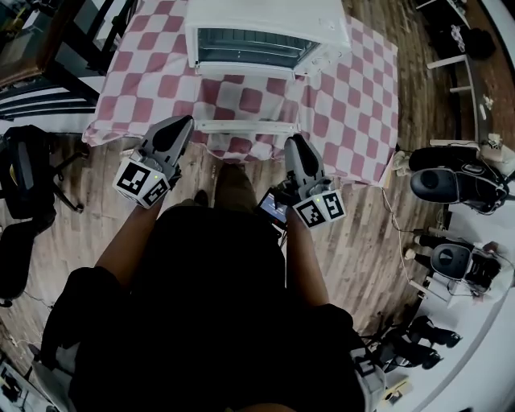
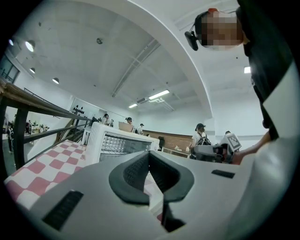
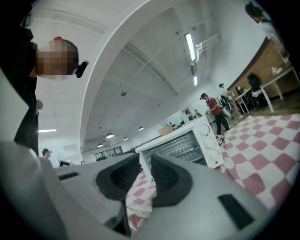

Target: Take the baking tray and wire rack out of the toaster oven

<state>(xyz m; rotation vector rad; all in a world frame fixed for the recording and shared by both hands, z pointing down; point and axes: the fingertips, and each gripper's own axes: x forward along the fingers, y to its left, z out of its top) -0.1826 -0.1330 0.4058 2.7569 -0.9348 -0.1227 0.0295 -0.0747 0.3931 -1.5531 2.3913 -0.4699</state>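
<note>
The white toaster oven (image 1: 265, 24) stands on the checkered table, and its glass door (image 1: 245, 126) lies open flat toward me. Bars of the wire rack (image 1: 251, 47) show in the opening; I cannot make out the baking tray. My left gripper (image 1: 187, 121) hovers just off the door's left front corner, its pads (image 2: 136, 171) meeting at the tip with nothing between them. My right gripper (image 1: 294, 140) is off the door's right front corner. Its jaws stand a narrow slit apart (image 3: 144, 161) and hold nothing. Both point level at the oven (image 2: 119, 143) (image 3: 187, 143).
A red-and-white checkered cloth (image 1: 354, 88) covers the table and hangs over its front edge. A black chair and bags (image 1: 24, 173) stand on the wooden floor at the left, and black equipment (image 1: 459, 181) at the right. People (image 2: 201, 136) stand far behind.
</note>
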